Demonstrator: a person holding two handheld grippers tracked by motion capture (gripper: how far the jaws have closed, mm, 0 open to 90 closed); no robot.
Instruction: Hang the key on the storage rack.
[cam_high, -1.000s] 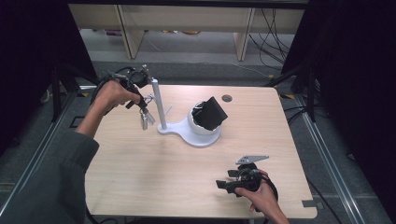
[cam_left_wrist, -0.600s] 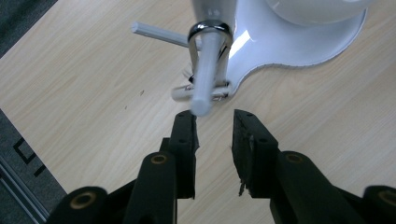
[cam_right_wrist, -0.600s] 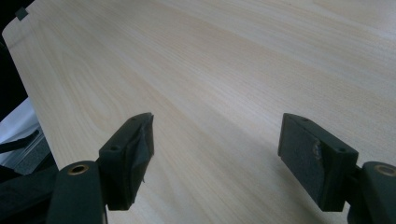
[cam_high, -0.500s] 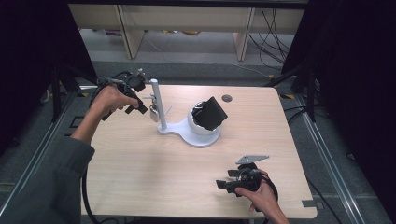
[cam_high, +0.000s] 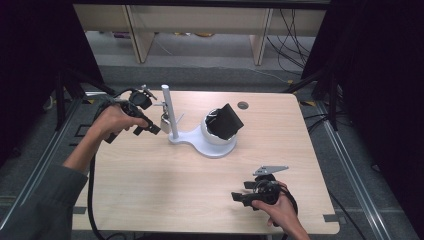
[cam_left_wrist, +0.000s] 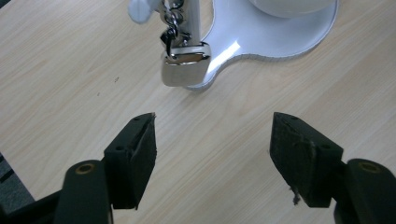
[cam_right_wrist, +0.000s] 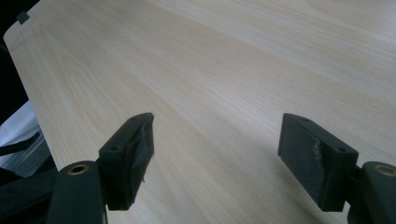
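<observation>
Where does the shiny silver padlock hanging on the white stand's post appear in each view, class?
High view: shiny silver padlock hangs left of the white post, upper-left of centre.
Left gripper view: the padlock sits at top centre, ahead of the open jaws.
Right gripper view: bare light wooden tabletop, no padlock.
Shared landmark: the white stand base.

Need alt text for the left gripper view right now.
A silver padlock hangs from a peg on a white stand, just beyond the left gripper, whose black jaws have just been opening and hold nothing. Pale wooden table lies below.
</observation>
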